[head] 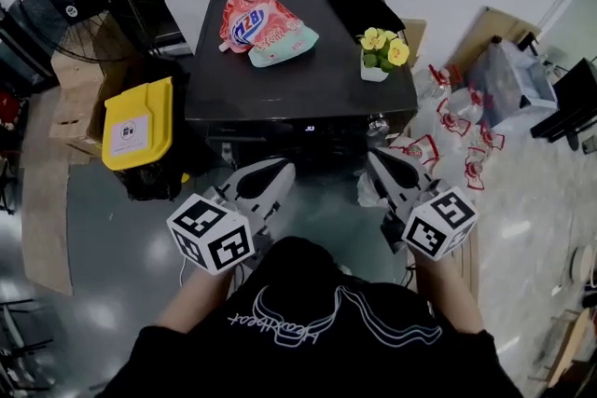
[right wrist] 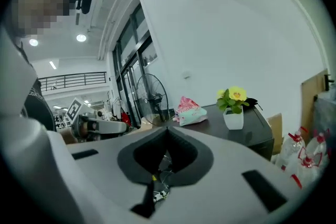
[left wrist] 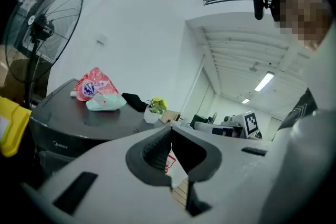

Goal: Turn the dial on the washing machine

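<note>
We hold the left gripper and the right gripper in front of the dark washing machine, not touching it; both pairs of jaws are pressed together on nothing; its dial, on the front panel, we cannot make out clearly.

Head view looks steeply down on the washing machine; both gripper views face it almost level
</note>
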A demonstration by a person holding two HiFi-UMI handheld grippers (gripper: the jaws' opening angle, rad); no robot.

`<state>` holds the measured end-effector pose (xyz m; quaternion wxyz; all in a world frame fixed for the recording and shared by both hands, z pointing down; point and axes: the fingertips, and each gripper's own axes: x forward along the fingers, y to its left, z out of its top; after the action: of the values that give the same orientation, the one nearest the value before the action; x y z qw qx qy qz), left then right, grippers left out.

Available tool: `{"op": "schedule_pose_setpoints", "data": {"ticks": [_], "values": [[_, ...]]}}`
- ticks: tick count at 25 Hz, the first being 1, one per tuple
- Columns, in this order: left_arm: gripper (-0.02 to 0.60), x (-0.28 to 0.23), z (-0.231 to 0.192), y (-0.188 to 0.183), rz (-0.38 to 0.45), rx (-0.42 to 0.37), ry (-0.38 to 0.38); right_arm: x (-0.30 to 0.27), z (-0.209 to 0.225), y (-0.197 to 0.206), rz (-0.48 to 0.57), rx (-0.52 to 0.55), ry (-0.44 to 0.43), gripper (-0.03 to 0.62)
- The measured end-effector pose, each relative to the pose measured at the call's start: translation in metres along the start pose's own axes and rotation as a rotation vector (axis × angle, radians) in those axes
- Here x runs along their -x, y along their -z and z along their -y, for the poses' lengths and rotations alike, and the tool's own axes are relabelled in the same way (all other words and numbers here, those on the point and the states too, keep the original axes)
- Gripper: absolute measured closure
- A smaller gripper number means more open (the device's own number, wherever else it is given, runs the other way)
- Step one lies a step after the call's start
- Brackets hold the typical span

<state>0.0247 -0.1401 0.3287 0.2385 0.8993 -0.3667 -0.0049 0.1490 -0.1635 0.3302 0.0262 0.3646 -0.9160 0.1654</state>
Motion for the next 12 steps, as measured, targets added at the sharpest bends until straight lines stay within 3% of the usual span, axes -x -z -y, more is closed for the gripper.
{"op": "schedule_pose_setpoints", "data": {"ticks": [3,12], "values": [[0.575,0.006,0.018,-0.014,0.024,-0.036,0.043,0.009,-0.02,-0.014,-0.002,0.052,-0.063,0.591],[0.575,0.011,0.053,-0.038,0.055,-0.111,0.116,0.026,-0.042,-0.041,0.043,0.108,-0.09,0.591]]}}
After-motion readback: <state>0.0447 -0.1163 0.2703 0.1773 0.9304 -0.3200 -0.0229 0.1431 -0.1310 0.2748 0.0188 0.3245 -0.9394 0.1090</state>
